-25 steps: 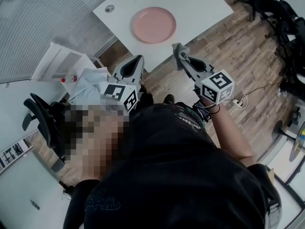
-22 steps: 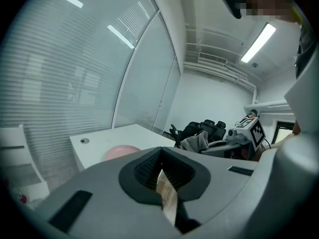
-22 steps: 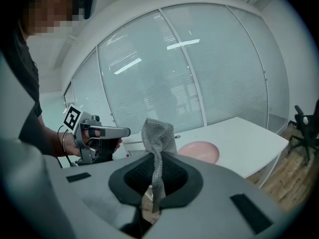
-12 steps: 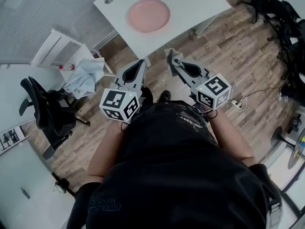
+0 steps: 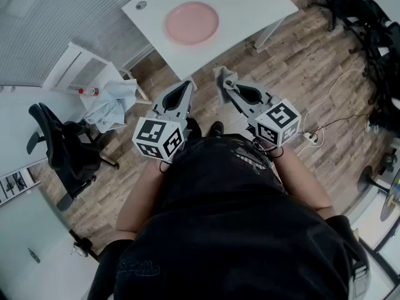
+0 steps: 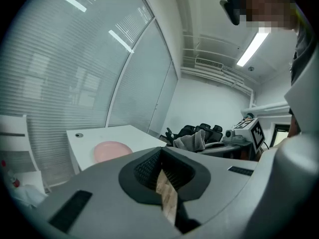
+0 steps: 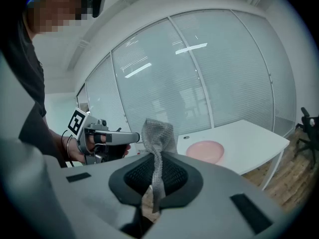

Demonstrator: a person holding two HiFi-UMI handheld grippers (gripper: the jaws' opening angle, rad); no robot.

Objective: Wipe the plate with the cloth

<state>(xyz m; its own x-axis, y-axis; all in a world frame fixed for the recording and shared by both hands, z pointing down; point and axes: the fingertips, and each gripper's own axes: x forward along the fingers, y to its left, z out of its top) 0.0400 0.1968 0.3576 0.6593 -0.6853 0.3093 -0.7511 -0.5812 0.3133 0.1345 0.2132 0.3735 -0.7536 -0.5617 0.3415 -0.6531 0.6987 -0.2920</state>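
Seemingly the approach step: the right hand-held gripper (image 5: 225,86) pinches the grey mesh cloth (image 7: 157,133), the left hand-held gripper (image 5: 185,84) is closed empty, and the round pink plate (image 5: 192,23), well apart on the white desk (image 5: 253,5), needs reaching next.

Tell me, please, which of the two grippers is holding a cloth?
The right gripper: its jaws pinch a grey mesh cloth, while the left gripper is shut on nothing.

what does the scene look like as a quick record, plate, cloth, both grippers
plate: pink, empty, on the white table
cloth: grey mesh, pinched in the right gripper, tuft sticking up
right gripper: shut on the cloth, short of the table
left gripper: shut, empty
elsewhere: light blue cloth on a white stand, black office chair
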